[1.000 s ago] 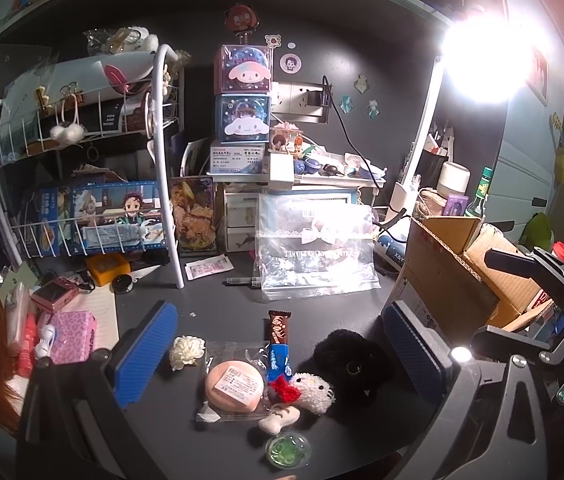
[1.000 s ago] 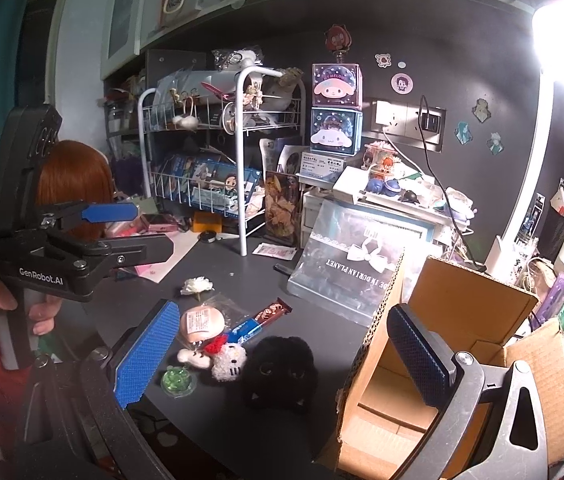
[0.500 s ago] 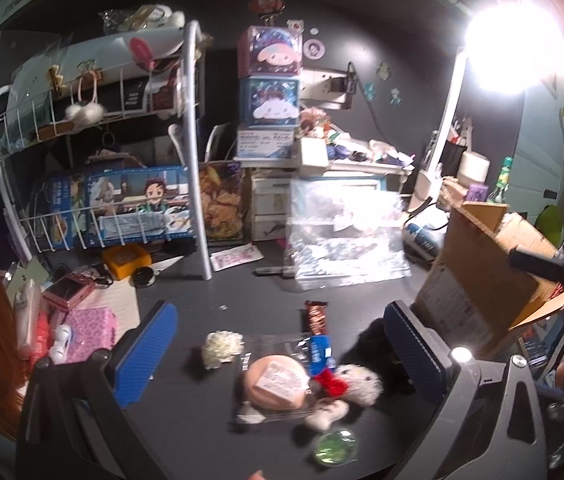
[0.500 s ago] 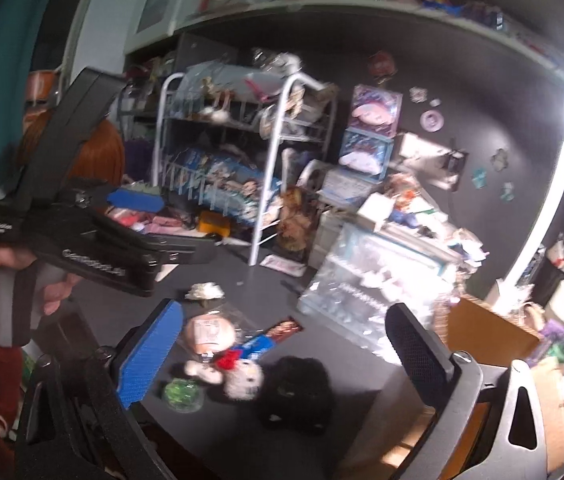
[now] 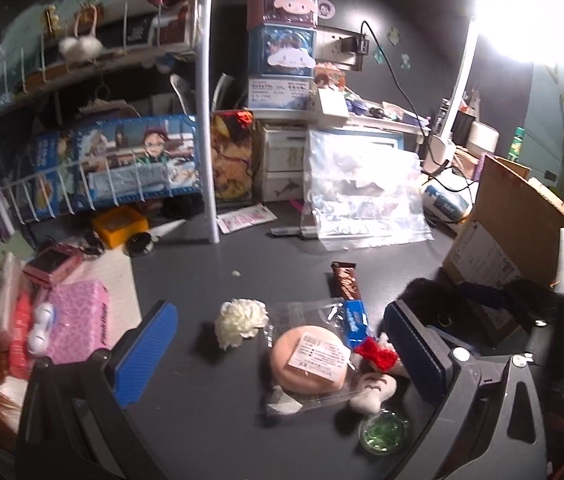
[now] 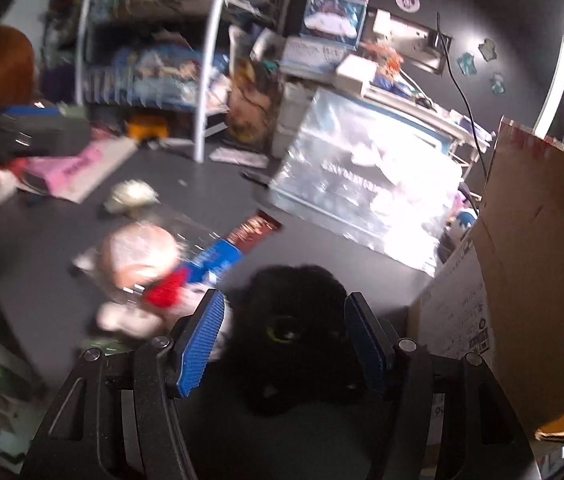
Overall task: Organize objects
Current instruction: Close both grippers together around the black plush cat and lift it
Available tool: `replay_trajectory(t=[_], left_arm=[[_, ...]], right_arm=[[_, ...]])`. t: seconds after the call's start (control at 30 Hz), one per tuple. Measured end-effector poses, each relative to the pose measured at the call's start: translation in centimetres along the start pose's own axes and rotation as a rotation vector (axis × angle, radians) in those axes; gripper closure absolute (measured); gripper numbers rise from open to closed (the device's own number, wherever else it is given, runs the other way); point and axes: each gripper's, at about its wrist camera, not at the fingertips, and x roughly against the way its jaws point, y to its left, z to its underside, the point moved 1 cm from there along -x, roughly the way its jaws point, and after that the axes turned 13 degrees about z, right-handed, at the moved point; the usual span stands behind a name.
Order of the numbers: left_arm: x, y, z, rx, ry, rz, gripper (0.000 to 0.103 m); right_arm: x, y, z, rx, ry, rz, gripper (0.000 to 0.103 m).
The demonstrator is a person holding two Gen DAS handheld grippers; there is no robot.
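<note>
A black plush cat (image 6: 287, 332) lies on the dark desk between the blue pads of my right gripper (image 6: 282, 344), whose jaws stand narrowed around it. I cannot tell whether the pads touch it. An open cardboard box (image 6: 537, 264) stands right beside it. My left gripper (image 5: 278, 350) is open above a pile: a peach round item in a clear bag (image 5: 309, 360), a white flower (image 5: 240, 322), a blue and brown snack bar (image 5: 345, 280), a small white plush with a red bow (image 5: 375, 354) and a green clear dish (image 5: 382, 432).
A white wire rack (image 5: 206, 100) with boxes stands at the back left. A clear zip bag (image 5: 357, 196) leans at the back. Pink items (image 5: 78, 320) and paper lie at the left. A bright lamp (image 5: 521, 20) shines at upper right.
My right gripper has dropped down to the black plush cat and its jaws have narrowed around it. My left gripper has moved lower and closer to the pile.
</note>
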Motion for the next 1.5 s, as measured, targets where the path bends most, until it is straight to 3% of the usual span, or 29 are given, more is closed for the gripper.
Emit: replay_trajectory(t=[0.4,0.57,0.7,0.9,1.2,1.27,1.33,1.5], left_arm=[[0.0,-0.1,0.1,-0.016,0.002,0.039,0.001],[-0.1,-0.4,-0.2,-0.035,-0.001,0.081,0.001],[-0.4,-1.0,-0.4,-0.052,0.020,0.132,0.001],[-0.9,-2.4,-1.4,-0.050,0.078,0.301,0.001],[1.1,-7.1,-4.8,-0.134,0.092,0.419,0.001],[1.9,-8.5,-6.1,-0.152,0.079,0.433,0.007],[2.4,-9.7,-7.5,-0.153,0.072,0.451,0.024],[1.9,-13.8,-10.9,-0.212,0.092,0.454,0.036]], right_arm=[[-2.5,0.2,0.2,0.020,0.100,0.063,0.020],[-2.8,0.0,0.5,-0.007,0.123,0.028,0.020],[-2.8,-0.4,0.7,-0.035,0.124,0.013,0.035],[-0.4,-0.9,0.1,-0.064,0.043,-0.053,0.037],[7.4,-1.8,-5.3,-0.038,-0.187,-0.297,0.037],[8.8,-2.7,-6.6,-0.029,-0.223,-0.326,0.037],[9.9,-3.8,-7.4,-0.028,-0.244,-0.344,0.037],[11.3,-8.4,-8.0,-0.048,-0.262,-0.312,0.037]])
